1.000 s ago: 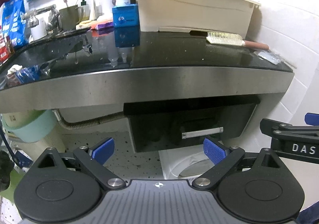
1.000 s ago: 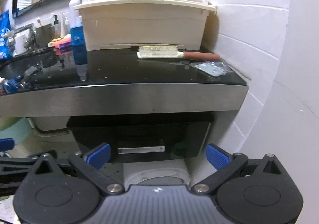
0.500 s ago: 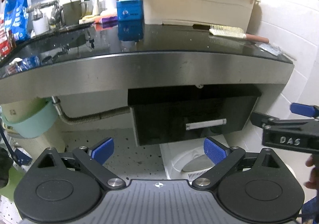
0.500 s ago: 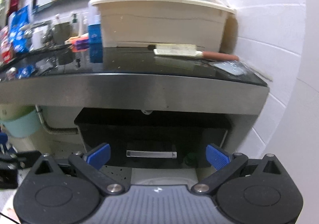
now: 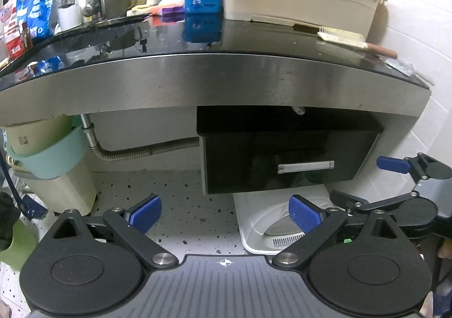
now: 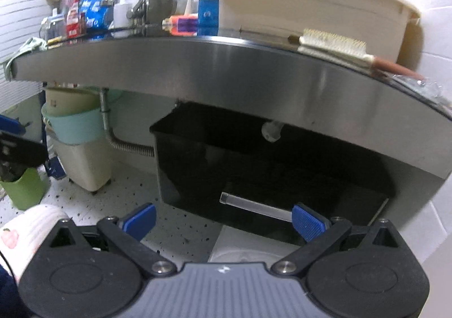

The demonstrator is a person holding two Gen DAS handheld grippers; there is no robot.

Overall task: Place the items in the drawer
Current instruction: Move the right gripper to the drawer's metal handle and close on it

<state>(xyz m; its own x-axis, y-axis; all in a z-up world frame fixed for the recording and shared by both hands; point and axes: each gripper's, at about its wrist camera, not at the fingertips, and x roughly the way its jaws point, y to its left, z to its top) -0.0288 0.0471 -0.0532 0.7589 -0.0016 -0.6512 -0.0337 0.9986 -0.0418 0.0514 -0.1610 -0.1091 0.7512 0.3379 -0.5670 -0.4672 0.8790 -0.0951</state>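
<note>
Shut drawer [image 6: 271, 176] under counter edge [image 6: 226, 69]

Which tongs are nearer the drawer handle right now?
Right. The right tongs sit just below the drawer handle, one blue pad overlapping its end. The left tongs hang back, lower and to the left of it, both open.

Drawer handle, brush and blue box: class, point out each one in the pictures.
drawer handle [image 5: 306, 167], left wrist view, middle of the silver bar.
brush [image 6: 333, 46], right wrist view, on the pale bristle head.
blue box [image 5: 202, 2], left wrist view, on its front face.
</note>
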